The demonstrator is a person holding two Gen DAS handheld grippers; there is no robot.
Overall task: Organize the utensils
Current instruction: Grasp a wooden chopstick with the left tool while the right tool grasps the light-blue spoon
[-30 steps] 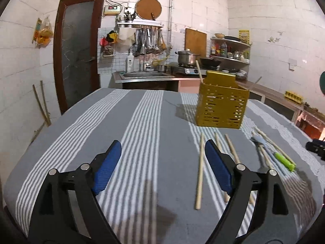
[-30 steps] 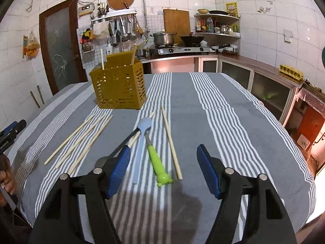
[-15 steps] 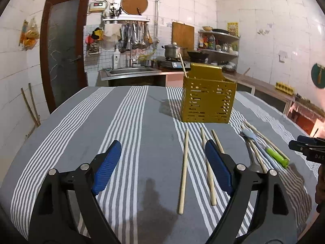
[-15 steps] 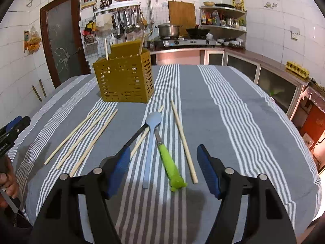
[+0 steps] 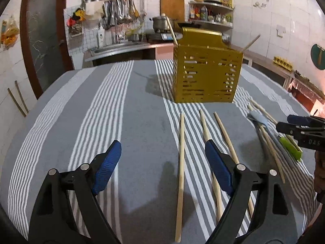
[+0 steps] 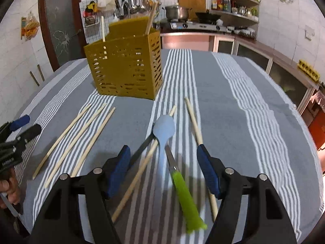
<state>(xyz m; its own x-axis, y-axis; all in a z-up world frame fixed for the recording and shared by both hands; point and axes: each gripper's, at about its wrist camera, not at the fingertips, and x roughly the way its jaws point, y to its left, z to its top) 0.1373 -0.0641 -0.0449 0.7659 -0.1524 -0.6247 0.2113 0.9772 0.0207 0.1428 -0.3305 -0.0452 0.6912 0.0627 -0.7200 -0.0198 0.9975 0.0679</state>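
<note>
We hold our left gripper (image 5: 162, 158) over the grey striped tablecloth (image 5: 132, 101) with its blue pads spread wide and nothing clamped between them; one wooden chopstick (image 5: 180, 170) lies on the cloth in the gap between the pads, and a second chopstick (image 5: 205, 128) runs under the right-hand pad. A third chopstick (image 5: 224, 134) lies just beside those two, all pointing toward the yellow slotted utensil holder (image 5: 207, 75), which stands upright farther back on the cloth with two chopsticks already leaning out of its top. Our right gripper (image 6: 163, 157) hangs over the other cluster of utensils, its jaws also apart and gripping nothing. Between its pads we see a pale blue spoon (image 6: 164, 130), a green-handled knife (image 6: 183, 195) whose blade passes under the spoon's handle, and a chopstick (image 6: 140, 170) crossing diagonally; a dark handle (image 6: 142, 148) of some utensil disappears beneath the left pad. Another chopstick (image 6: 193, 118) lies along the inner side of the right pad. In the right wrist view the holder (image 6: 126, 69) stands beyond this cluster, and three more chopsticks (image 6: 81, 134) lie side by side to its left.
</note>
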